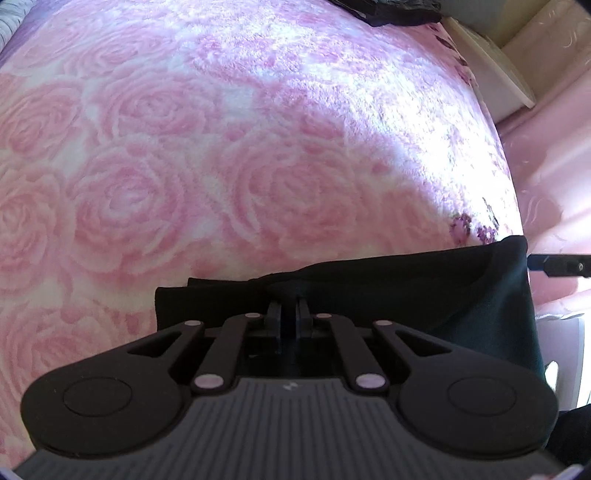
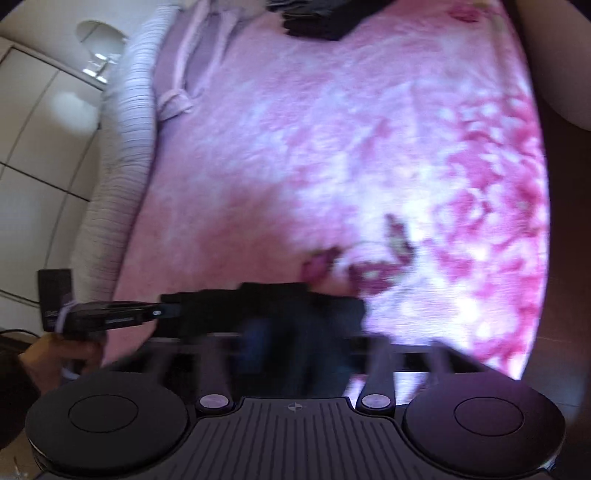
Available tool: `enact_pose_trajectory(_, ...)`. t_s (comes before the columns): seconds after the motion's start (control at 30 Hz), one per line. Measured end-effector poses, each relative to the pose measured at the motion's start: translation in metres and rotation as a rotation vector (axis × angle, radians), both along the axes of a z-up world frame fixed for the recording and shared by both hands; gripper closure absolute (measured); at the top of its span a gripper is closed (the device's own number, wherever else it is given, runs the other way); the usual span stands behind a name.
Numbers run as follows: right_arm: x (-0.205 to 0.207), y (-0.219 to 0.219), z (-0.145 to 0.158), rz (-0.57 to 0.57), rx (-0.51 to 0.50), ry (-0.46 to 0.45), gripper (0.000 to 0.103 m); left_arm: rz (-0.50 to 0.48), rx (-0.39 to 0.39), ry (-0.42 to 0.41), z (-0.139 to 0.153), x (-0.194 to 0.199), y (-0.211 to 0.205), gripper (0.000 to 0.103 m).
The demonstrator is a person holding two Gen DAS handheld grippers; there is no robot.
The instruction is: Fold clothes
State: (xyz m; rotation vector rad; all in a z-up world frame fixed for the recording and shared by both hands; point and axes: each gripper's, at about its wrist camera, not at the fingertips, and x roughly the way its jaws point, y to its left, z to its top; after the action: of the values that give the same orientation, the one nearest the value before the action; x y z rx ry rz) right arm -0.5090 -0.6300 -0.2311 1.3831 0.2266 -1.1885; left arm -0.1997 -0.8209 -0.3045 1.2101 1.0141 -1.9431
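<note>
We are seeing no containers, only a bed with a pink rose-print blanket (image 1: 184,166) carrying everything.

Left wrist view, left to right: bare blanket is filling the left side, then a dark folded garment (image 1: 424,291) is lying at the blanket's near edge, reaching to its near right corner. The left gripper (image 1: 291,310) is pinching the garment's near fold, jaws closed tight on the cloth. The cloth is bunching up a little where the jaws meet. At the right border one tip of the right gripper (image 1: 554,266) is poking in, just beside the garment's right end, not touching it as far as we can tell. A second dark heap of clothing (image 1: 391,11) is sitting at the blanket's far edge.

Right wrist view, blurred, left to right: a hand (image 2: 62,350) is holding the left gripper (image 2: 162,314), whose tip is meeting the garment's (image 2: 277,306) left end. The right gripper's own jaws are standing wide apart, smeared by blur. We are seeing the garment lying in front of and between them; no pad is pressing on it.

The garment is looking black to very dark green, flat, folded into a long band with a straight far edge and a squared right end.
</note>
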Motion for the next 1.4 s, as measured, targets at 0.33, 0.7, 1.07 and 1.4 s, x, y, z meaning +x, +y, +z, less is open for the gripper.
enact_pose_trajectory(0.33,-0.002,-0.012,-0.016,0.051,0.067,0.029,0.1,-0.09,-0.037,0.022,0.01,-0.015,0.006,0.099)
enact_pose_trajectory(0.7,-0.016,0.001,-0.009,0.053,0.071,0.03,0.058,-0.037,-0.073,-0.051,0.036,0.01,0.016,0.087)
enact_pose_trajectory(1.07,0.052,0.092,-0.008,0.428,0.075,-0.188,0.049,-0.37,-0.07,0.036,0.061,-0.056,0.134,0.087)
enact_pose_trajectory(1.4,0.094,0.1,-0.061,0.484,0.014,-0.294,0.048,-0.508,0.001,-0.086,0.007,-0.123,0.147,0.09)
